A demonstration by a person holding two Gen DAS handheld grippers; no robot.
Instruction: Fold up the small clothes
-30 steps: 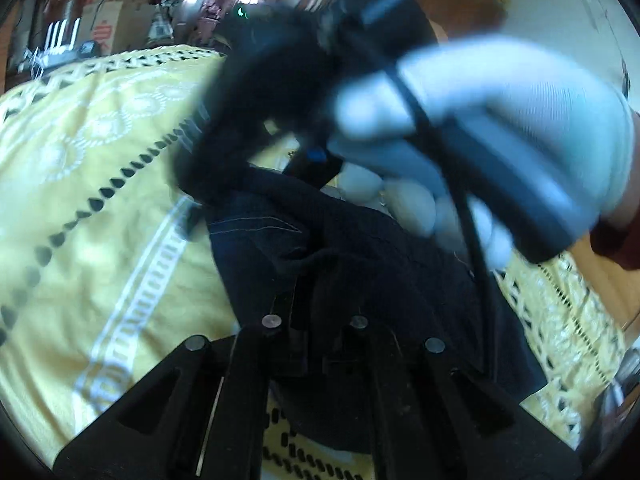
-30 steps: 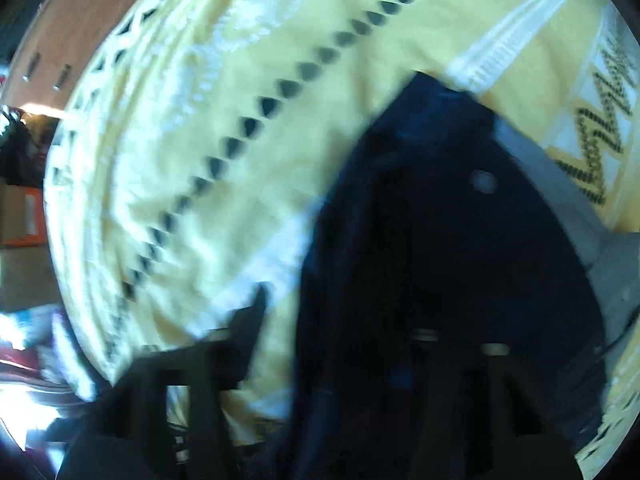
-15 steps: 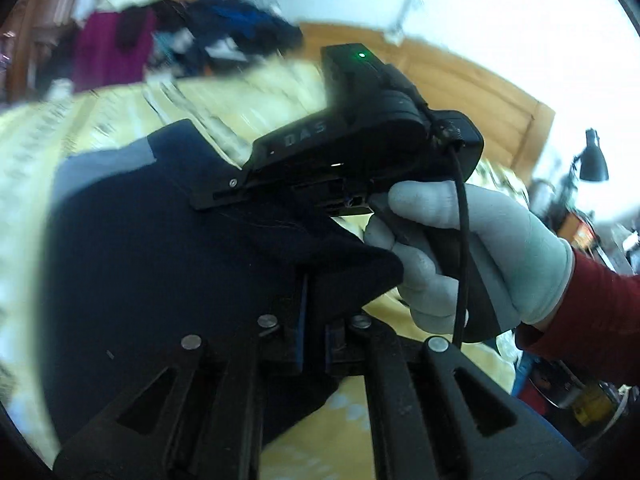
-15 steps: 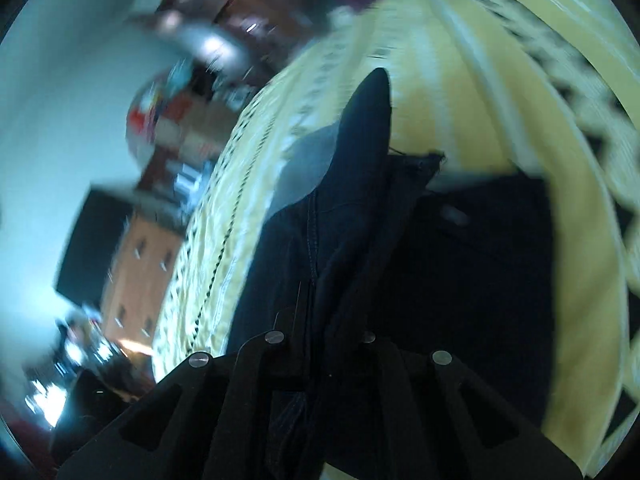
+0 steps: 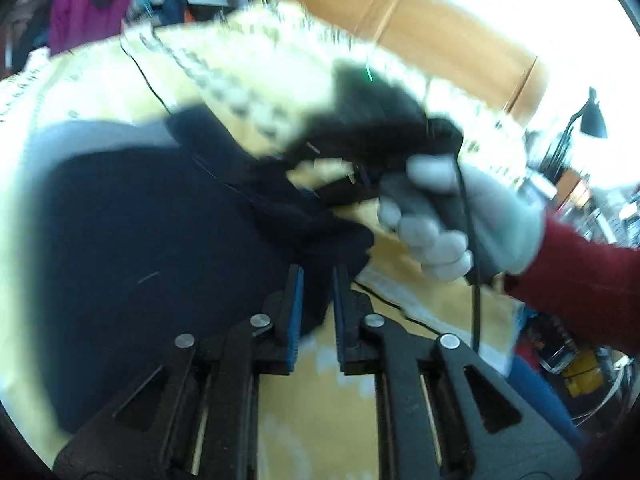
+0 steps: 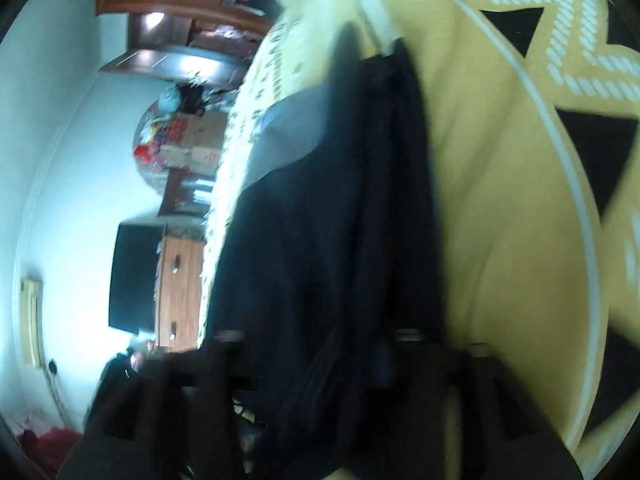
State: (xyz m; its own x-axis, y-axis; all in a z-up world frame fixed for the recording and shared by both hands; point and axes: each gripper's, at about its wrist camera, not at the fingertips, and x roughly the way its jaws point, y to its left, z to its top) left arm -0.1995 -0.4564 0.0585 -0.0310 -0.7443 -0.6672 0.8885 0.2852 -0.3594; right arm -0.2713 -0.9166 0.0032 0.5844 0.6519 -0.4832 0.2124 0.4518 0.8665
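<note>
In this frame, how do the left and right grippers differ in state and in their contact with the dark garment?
The left gripper stands open, a gap between its blue pads, with only the dark garment edge reaching between its fingers. The right gripper is blurred and largely buried under the garment, so its state cannot be read. The left gripper's view is fairly sharp; the right's is motion-smeared. Both are over the yellow patterned bedspread.
</note>
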